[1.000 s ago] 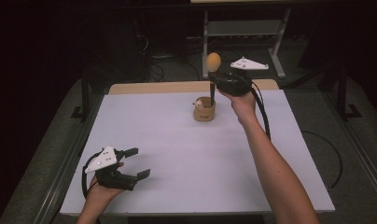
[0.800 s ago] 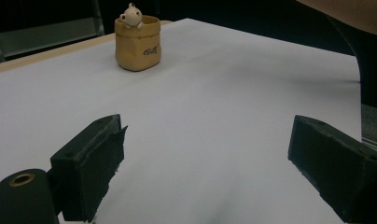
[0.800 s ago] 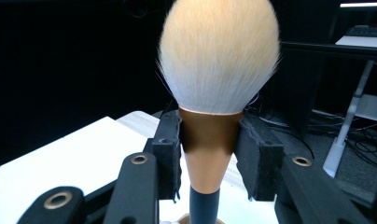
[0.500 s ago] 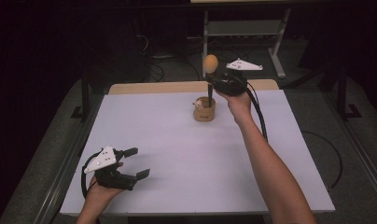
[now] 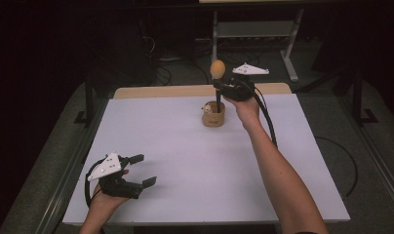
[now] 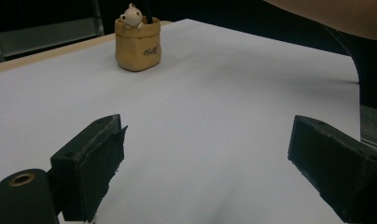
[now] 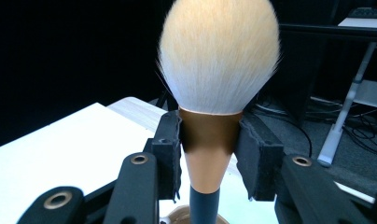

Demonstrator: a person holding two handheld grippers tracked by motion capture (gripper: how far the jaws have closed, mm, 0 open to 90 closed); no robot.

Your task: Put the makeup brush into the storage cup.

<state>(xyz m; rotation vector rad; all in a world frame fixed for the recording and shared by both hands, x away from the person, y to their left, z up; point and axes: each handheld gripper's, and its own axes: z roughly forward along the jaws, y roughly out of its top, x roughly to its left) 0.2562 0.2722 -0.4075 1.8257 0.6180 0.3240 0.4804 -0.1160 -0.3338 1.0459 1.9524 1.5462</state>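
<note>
White table: right hand-held gripper clamps brush.

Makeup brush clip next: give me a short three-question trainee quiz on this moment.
1. True or false: the right tool grips the makeup brush by its copper ferrule.
2. Which way does the brush head point: A up, B down, C sideways?
3. What is the brush's dark handle going into?

Key:
1. True.
2. A.
3. The tan pouch-shaped holder with a small animal figure on its rim; the left tool sits open, near the table's front edge.
</note>
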